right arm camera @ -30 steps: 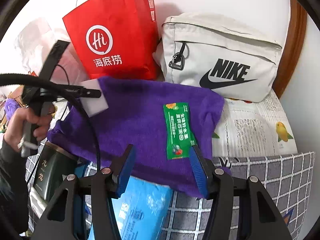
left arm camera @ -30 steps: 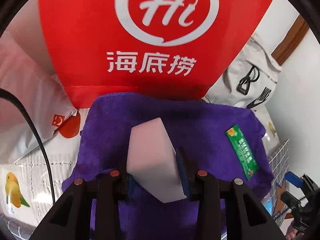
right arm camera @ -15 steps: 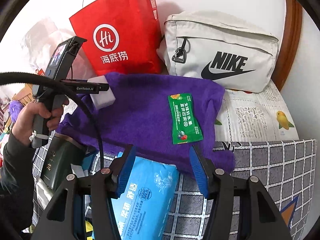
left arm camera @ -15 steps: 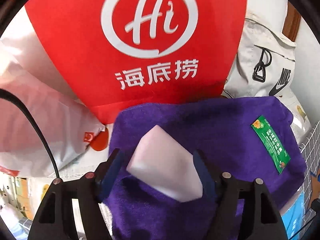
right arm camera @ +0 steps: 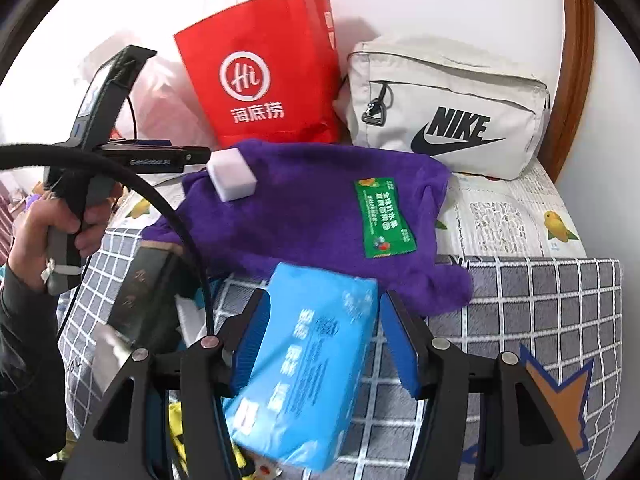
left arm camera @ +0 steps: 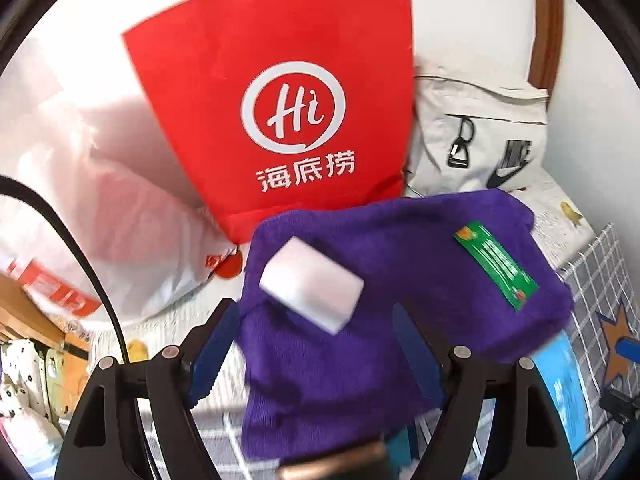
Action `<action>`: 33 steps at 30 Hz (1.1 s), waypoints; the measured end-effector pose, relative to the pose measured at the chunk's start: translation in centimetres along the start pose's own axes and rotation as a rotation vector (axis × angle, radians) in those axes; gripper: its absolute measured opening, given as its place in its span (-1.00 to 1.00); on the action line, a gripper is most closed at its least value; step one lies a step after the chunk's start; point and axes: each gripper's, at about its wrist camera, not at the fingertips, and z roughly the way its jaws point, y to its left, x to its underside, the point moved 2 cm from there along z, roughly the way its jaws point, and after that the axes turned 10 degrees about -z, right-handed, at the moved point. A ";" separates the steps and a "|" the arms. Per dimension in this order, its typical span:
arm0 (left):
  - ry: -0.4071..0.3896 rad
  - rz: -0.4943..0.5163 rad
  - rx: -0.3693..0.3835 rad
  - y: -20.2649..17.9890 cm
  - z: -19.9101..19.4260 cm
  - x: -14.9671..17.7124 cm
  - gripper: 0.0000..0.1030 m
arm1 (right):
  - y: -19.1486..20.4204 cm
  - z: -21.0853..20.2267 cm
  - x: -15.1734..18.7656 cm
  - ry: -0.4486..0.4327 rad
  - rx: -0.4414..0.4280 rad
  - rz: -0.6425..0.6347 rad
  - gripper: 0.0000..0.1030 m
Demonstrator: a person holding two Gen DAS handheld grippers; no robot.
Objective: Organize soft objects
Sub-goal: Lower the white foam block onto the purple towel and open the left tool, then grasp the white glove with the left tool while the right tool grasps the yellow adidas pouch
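A white wall backs a bed spread with a grey checked blanket and a fruit-printed sheet. At the left edge of the right wrist view, a hand grips the left gripper, whose jaws have just been opening and now stand released, with nothing pressed between them. Just past them, left of centre, the white sponge block lies on the upper left corner of the purple towel, a plain, soft-edged brick, tilted. Behind stands a red paper bag with a white "Hi" logo. Right of centre on the towel rests a green sachet. Low in the frame, the right gripper is spread, its blue pads flanking a blue tissue pack without pressing it. At upper right sits a pale Nike bag.
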 end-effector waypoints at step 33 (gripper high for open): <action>0.154 -0.158 0.166 5.0 -7.2 22.9 -0.08 | 7.5 -6.5 9.7 -0.001 -0.078 -0.033 0.35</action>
